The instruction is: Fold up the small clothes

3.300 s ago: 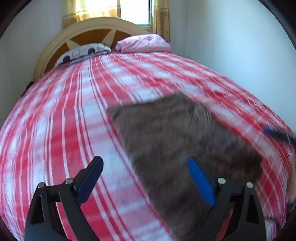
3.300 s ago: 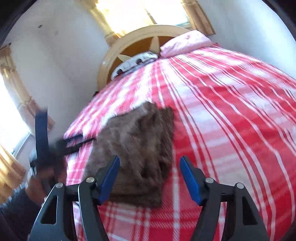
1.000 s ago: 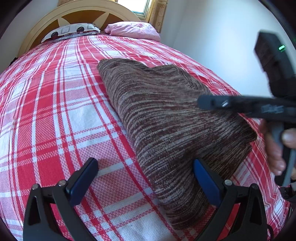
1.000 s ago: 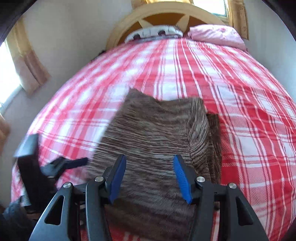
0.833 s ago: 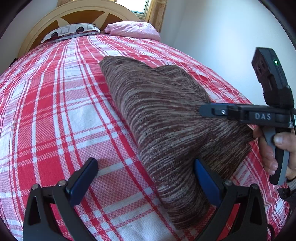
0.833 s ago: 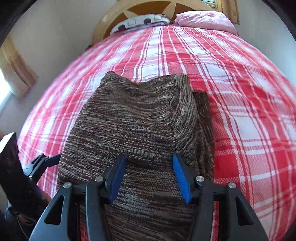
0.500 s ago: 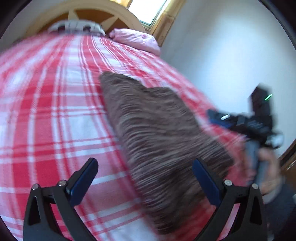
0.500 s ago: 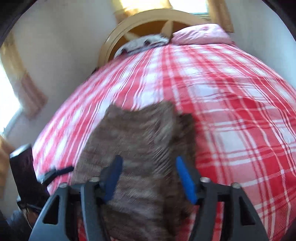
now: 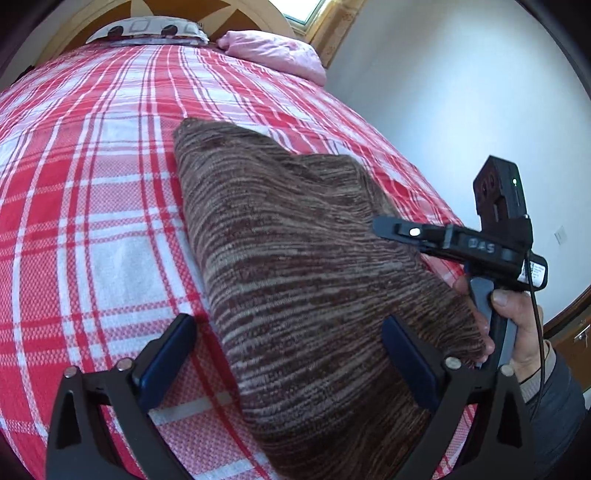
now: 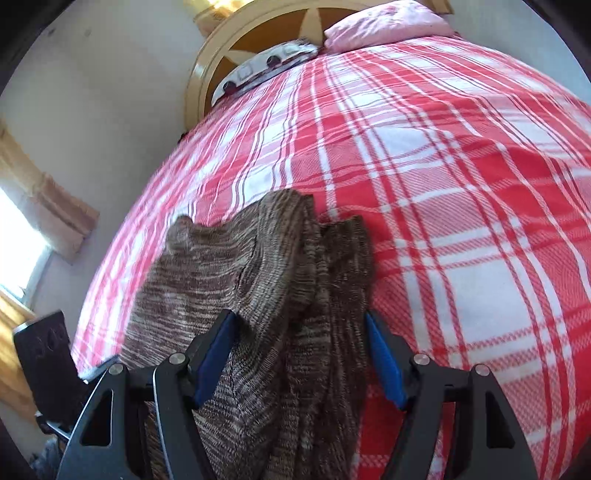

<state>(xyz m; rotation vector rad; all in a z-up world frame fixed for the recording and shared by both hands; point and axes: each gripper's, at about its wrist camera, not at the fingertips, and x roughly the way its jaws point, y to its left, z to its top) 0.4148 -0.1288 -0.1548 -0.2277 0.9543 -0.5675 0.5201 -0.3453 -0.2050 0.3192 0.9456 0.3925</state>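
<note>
1. Left wrist view: the left hand-held gripper [image 9: 288, 363] hangs low over the bed [image 9: 92, 192], its blue-padded fingers [image 9: 166, 360] spread wide apart and clamping nothing. The brown striped knit garment [image 9: 303, 280] lies folded on the red-and-white plaid bedcover, running from mid-bed toward the near right corner; its left edge passes between the two fingers, the right finger over the cloth and the left one over bare bedcover. To the right, the right hand-held gripper [image 9: 388, 227] reaches in over the garment's far right side, held by the person's hand [image 9: 517, 325]. A pink pillow [image 9: 273, 53] and a patterned pillow [image 9: 147, 29] sit at the wooden headboard [image 9: 236, 11].

2. Right wrist view: the right hand-held gripper [image 10: 299, 356] has its fingers [image 10: 384, 363] apart, with rumpled layers of the knit garment [image 10: 258, 295] bunched between them; whether the pads touch the cloth I cannot tell. The garment lies on the near left part of the bed [image 10: 461, 192]. The left hand-held gripper's dark body [image 10: 44, 362] shows at the lower left edge.
</note>
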